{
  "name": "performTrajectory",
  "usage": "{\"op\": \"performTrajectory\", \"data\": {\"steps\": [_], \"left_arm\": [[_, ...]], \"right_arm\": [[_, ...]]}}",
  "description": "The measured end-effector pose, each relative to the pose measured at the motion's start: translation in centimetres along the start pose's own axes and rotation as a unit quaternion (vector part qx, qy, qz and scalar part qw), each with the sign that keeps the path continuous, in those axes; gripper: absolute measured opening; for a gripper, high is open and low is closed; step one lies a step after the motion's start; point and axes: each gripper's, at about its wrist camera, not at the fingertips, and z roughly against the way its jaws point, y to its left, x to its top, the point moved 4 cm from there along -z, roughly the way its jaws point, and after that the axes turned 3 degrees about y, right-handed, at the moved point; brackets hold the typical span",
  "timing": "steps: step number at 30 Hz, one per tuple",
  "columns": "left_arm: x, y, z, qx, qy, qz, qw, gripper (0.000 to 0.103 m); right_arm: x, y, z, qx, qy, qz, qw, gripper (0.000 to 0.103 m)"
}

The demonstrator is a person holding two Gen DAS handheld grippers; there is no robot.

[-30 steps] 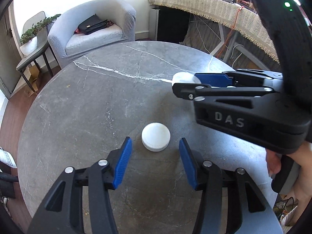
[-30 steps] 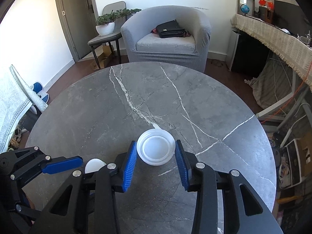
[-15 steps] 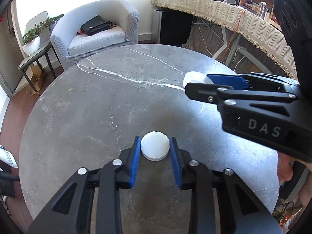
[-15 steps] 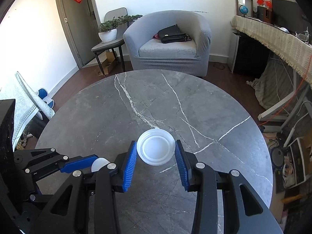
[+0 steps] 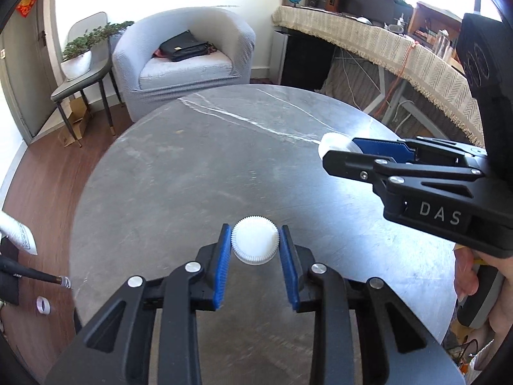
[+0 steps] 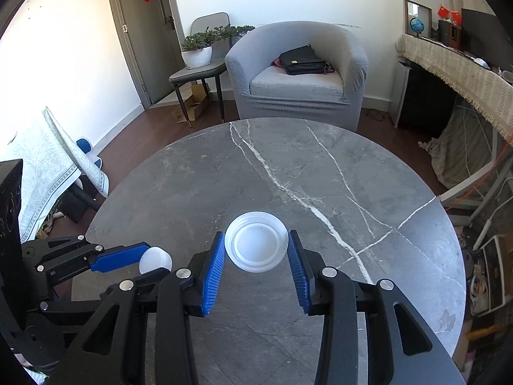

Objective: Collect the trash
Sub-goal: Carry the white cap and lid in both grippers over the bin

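Left wrist: left gripper (image 5: pixel 255 245) fingers clamp ridged cap (image 5: pixel 255 240) | right gripper (image 6: pixel 256 253) grips lid (image 6: pixel 256 244) | table (image 6: pixel 400 192) bare ahead

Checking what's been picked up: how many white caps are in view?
2: the ridged cap clamped in the left hand-held gripper, and the wider cap in the right hand-held gripper. None visible elsewhere.

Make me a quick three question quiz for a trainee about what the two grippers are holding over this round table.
1. True or false: the left gripper has its jaws shut on the ridged white cap.
2. What does the right gripper grip? A) a black bag B) the wide white lid C) a plant pot
3. Fill in: the marble table under both is ____ in shape.

Key: 1 true; 2 B; 3 round.
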Motion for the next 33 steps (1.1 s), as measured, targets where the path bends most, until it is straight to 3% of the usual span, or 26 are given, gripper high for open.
{"op": "performTrajectory", "data": {"steps": [19,33], "left_arm": [[-6.7,14.5,8.7,0.072,-0.020,0.096,0.9926,0.032],[-14.3,22.2,8.7,0.095,0.031,0.148,0.9840,0.032]], "right_arm": [[0.4,16.3,0.3,0.068,-0.017,0.088,0.994,0.040],[0.6,25.3,-2.8,0.114,0.007,0.138,0.984,0.040]]}}
